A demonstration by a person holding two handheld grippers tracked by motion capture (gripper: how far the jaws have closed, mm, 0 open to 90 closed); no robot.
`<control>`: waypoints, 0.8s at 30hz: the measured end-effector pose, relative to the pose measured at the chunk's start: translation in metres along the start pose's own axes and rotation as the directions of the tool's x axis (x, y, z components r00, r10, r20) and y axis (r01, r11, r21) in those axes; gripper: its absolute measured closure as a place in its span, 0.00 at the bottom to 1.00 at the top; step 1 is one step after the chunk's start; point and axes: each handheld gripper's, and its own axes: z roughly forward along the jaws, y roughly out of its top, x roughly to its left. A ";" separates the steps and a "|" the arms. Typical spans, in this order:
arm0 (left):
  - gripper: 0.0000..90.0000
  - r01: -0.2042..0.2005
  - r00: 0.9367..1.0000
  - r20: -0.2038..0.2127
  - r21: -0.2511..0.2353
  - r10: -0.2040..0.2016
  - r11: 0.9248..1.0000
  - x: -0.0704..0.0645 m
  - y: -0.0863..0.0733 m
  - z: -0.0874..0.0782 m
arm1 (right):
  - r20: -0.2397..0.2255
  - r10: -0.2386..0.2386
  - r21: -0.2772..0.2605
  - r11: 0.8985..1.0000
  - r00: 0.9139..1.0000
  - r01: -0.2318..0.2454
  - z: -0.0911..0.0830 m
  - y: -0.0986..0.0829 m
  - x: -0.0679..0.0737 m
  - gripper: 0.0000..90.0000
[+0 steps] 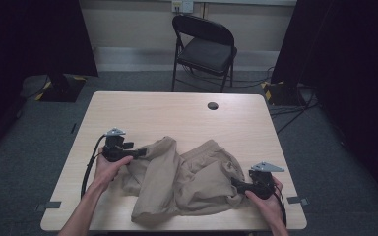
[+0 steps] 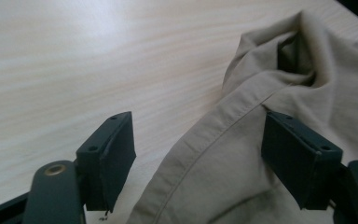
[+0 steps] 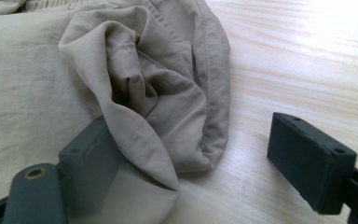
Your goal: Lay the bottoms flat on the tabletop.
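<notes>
Both spread-jawed grippers straddle edges of crumpled khaki shorts (image 1: pixel 187 179).

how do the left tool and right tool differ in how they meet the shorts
The left tool has the hemmed edge of the khaki shorts running between its open jaws; the right tool has a bunched fold draped over one jaw only, the other over bare table. Both are open, gripping nothing.

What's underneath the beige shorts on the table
The beige shorts lie crumpled on bare light wood table, with both open grippers, left gripper and right gripper, at the edges. Anything beneath the fabric's middle is covered.
</notes>
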 end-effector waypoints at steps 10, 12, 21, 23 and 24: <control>0.26 -0.081 0.996 0.044 0.071 0.078 0.994 -0.016 -0.004 0.019 | -0.003 -0.001 -0.002 1.000 1.000 0.001 0.001 0.000 -0.001 0.19; 0.26 -0.105 0.992 0.073 0.083 0.099 0.991 -0.021 -0.006 0.022 | -0.006 -0.001 -0.002 1.000 1.000 0.001 0.001 0.000 -0.002 0.19; 0.55 -0.120 0.983 0.151 0.095 0.105 0.988 -0.025 -0.008 0.025 | 0.003 -0.008 -0.002 1.000 1.000 0.008 0.002 0.000 0.000 0.19; 0.68 -0.124 0.981 0.160 0.086 0.109 0.989 -0.026 -0.008 0.024 | 0.004 -0.008 -0.003 1.000 1.000 0.008 0.003 0.000 0.000 0.19; 0.74 -0.129 0.981 0.156 0.083 0.115 0.988 -0.027 -0.008 0.023 | 0.004 -0.009 -0.003 1.000 1.000 0.009 0.003 0.000 0.000 0.19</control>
